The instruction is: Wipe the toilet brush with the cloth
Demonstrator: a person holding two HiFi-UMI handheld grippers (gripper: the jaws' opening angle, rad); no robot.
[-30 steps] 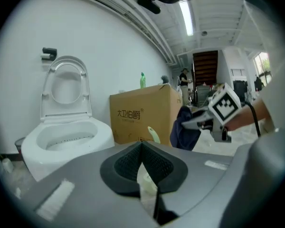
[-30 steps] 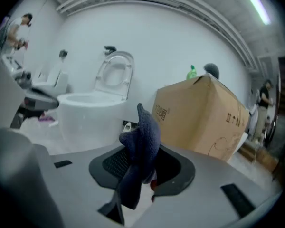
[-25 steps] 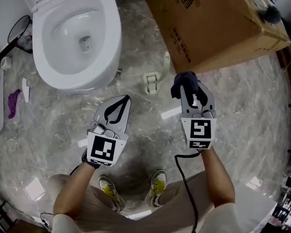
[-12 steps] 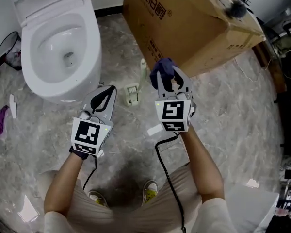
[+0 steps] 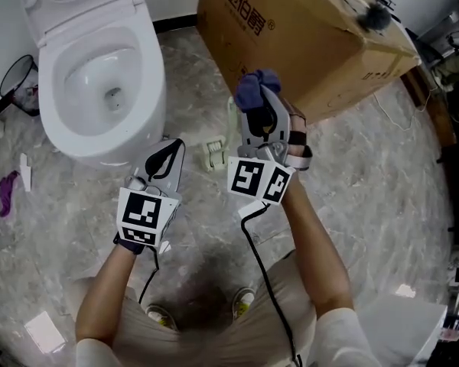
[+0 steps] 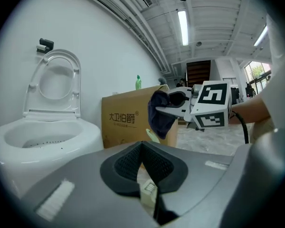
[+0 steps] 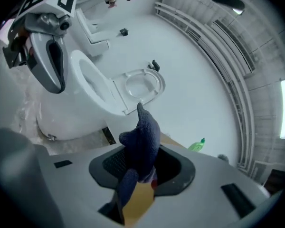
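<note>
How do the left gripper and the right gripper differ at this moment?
The right gripper is shut on a dark blue cloth; the left gripper is shut on nothing. The right gripper reaches toward the box; the left gripper points toward the toilet. Both carry marker cubes.

The right gripper (image 5: pixel 260 104), clamped on the dark blue knitted cloth (image 5: pixel 252 89), has lifted and swung leftward toward the brown cardboard box (image 5: pixel 314 52), twisting so that two faces of its marker cube now show.
</note>
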